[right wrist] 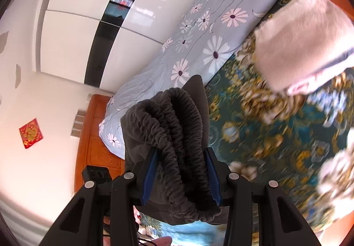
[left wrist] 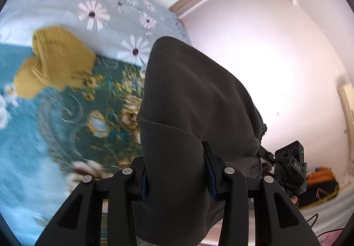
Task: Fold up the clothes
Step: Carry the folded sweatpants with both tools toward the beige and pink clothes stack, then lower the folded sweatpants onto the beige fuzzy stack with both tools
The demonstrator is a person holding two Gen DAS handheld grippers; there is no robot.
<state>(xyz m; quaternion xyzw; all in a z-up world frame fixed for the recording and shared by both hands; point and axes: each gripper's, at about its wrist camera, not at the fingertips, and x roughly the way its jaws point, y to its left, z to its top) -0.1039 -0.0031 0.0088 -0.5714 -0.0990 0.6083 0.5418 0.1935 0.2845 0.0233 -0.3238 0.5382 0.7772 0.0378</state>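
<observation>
The left gripper (left wrist: pixel 177 170) has its two jaws squeezed on a thick fold of dark grey pants (left wrist: pixel 190 117). The soft cloth fills the gap between the blue pads and sticks up far past them. The right gripper (right wrist: pixel 181 176) is pinching the same dark grey pants (right wrist: pixel 174 135) at the bunched stretchy waistband, which sits between its blue pads. The pants are held up in the air over the bed, between the two grippers.

Under them is a teal bedspread (left wrist: pixel 73 117) with gold and white flowers. In the left wrist view, a yellow knit garment (left wrist: pixel 55 58) lies folded on the bedspread, to the left and far from the pants. Behind it is a pale blue daisy quilt (left wrist: pixel 106 14). The other gripper shows low on the right side of that view, touching the edge of the pants.

In the right wrist view, a fluffy pink garment (right wrist: pixel 298 47) lies on the bedspread at the far right. A white wardrobe (right wrist: pixel 88 20) stands at the far left, and a red square paper (right wrist: pixel 31 133) hangs on the wall.
</observation>
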